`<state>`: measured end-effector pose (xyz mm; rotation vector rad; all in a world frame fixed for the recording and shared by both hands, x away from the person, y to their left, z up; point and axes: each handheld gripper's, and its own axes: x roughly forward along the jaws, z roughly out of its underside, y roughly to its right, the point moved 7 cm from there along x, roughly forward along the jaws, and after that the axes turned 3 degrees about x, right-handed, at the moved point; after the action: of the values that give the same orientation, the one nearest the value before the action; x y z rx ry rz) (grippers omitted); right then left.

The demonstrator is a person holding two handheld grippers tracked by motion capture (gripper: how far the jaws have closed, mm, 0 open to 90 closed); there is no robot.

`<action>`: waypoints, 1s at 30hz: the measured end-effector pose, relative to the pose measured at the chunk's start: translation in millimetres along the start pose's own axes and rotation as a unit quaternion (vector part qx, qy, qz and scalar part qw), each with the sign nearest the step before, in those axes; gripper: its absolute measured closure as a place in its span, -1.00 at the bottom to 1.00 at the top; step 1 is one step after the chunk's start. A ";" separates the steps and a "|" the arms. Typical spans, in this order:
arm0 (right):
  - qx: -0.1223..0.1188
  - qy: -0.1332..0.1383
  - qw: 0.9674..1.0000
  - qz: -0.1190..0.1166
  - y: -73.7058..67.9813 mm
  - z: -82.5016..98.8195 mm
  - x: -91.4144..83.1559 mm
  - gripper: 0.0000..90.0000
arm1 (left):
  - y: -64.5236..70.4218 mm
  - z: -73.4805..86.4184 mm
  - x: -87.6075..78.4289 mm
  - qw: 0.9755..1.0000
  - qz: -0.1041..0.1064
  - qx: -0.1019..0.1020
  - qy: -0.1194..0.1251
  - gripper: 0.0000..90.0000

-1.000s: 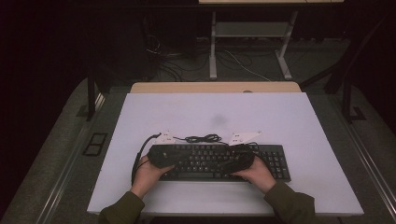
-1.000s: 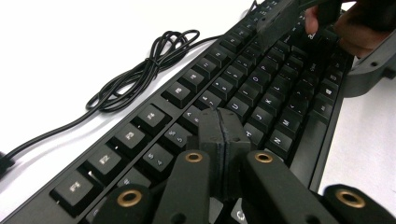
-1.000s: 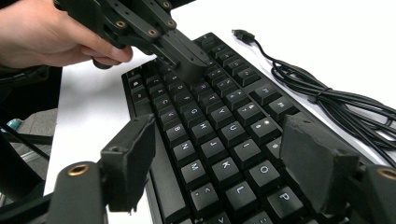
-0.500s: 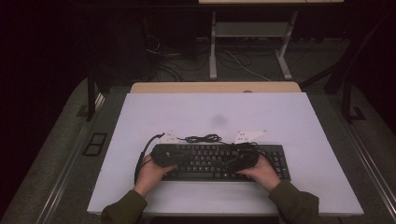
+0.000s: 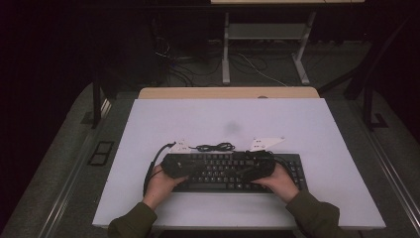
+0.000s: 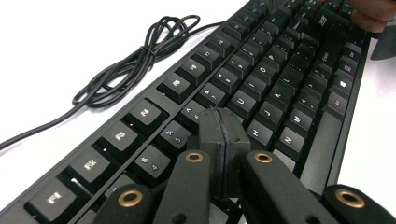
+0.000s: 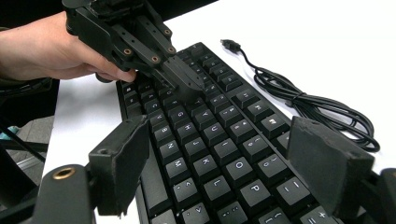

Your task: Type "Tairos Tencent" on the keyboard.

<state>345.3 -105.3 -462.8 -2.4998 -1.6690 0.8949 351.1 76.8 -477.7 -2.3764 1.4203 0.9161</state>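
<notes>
1. Black keyboard (image 5: 233, 171) lying flat near the table's (image 5: 148, 129) front edge, roughly centred, long side parallel to that edge.
2. Its cable (image 5: 214, 147) bundled in a loose coil just behind the keyboard's back edge, plug end free.
3. Left gripper (image 6: 223, 135) pressed together, nothing between the pads, tip poised on or just over the middle letter rows; contact impossible to tell.
4. Right gripper (image 7: 224, 172) spread wide, hovering above the keys toward the keyboard's right half, gripping nothing.
5. Likely step: pressing keys with the closed tip.
6. Risk: a blunt tip wider than a single keycap striking two neighbouring keys at once.
7. Risk: a slanted push sliding the keyboard toward the table's back edge, onto the coil.
8. Risk: open right jaws snagging raised keycaps if lowered carelessly.
</notes>
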 end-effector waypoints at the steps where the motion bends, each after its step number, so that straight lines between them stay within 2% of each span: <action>1: 0.001 0.001 1.000 0.000 0.8 0.0 -0.4 -0.54 | 0.3 -0.6 -0.7 1.000 0.002 -0.001 0.002 0.97; 4: 0.004 0.001 1.000 0.004 3.2 0.7 -2.0 -0.54 | 0.7 -3.4 -1.8 1.000 0.002 -0.003 0.011 0.91; 7: 0.002 0.001 1.000 0.009 5.7 1.5 -4.6 -0.55 | 0.3 -3.5 -4.0 1.000 0.002 -0.003 0.015 0.78; 12: 0.006 0.003 1.000 0.016 8.5 1.2 -10.9 -0.56 | 0.3 -2.2 -9.4 1.000 0.003 -0.009 0.022 0.39; 17: 0.007 0.005 1.000 0.021 9.6 2.7 -20.2 -0.57 | 1.7 -1.1 -17.5 0.999 -0.002 -0.011 0.030 0.09; 22: 0.010 0.009 1.000 0.026 11.6 6.3 -34.6 -0.57 | 1.5 0.8 -26.1 0.999 -0.010 -0.009 0.040 -0.19; 30: 0.015 0.007 0.999 0.047 16.0 22.1 -64.2 -0.60 | 3.9 4.1 -40.3 0.998 -0.023 -0.008 0.055 -0.46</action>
<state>331.3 -173.4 -457.2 -2.5779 -1.5349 0.8995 332.5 105.6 -455.7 -2.4953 1.3944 0.8010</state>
